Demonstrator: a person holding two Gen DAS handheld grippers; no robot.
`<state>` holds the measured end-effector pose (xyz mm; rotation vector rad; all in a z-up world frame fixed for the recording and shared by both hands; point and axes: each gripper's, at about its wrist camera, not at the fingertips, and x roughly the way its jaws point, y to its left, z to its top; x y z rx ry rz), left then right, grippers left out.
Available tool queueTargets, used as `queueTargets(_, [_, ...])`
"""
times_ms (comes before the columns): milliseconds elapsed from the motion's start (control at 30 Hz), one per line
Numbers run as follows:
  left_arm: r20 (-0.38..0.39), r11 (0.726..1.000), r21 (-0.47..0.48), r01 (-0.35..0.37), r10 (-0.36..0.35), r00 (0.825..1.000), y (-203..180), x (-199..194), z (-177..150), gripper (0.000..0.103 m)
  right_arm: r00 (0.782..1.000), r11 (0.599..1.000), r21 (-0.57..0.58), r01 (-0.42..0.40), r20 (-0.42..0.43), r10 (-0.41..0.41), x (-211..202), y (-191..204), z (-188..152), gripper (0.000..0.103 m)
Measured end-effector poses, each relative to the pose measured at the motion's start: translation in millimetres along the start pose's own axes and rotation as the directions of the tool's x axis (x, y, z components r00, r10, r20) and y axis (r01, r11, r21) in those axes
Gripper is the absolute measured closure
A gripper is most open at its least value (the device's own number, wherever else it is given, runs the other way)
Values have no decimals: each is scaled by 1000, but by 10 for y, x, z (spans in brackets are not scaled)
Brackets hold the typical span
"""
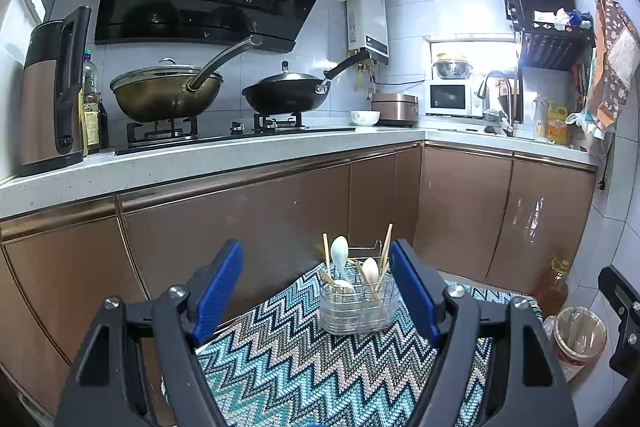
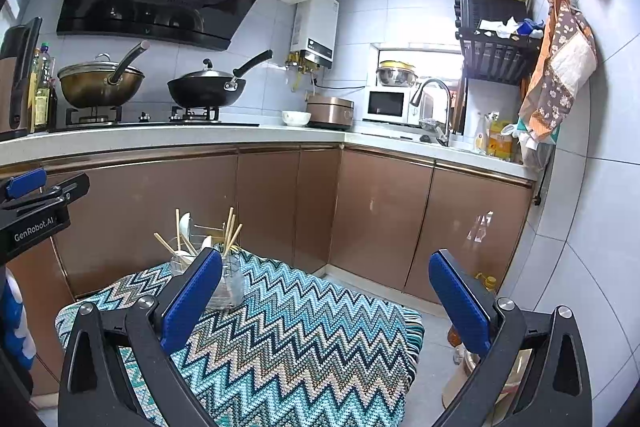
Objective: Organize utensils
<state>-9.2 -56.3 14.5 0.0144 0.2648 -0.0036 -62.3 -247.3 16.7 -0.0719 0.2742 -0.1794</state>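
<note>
The holder [image 1: 359, 301] — clear, with a wire frame — stands on the zigzag cloth [image 1: 304, 359] near its far edge, in front of the brown cabinets [image 1: 248, 219]. Inside it, chopsticks [image 1: 385, 251] and white spoons [image 1: 340, 257] lean upright. The left gripper [image 1: 318, 291] hangs over the cloth just short of the holder, jaws wide and holding nothing. The right gripper [image 2: 326, 301] is off to the holder's right — also spread wide and bare. A bin [image 1: 580, 339] sits on the floor beside the cloth.

Both your wrist cameras looked forward over the zigzag cloth [image 1: 304, 367] toward the counter [image 2: 160, 141], sharing both.
</note>
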Motion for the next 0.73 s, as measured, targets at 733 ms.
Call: queueTargets(733, [39, 1000, -11, 5, -5, 999, 121, -217, 60, 29, 999, 1000, -5, 27, 30, -27, -191, 80, 83, 1])
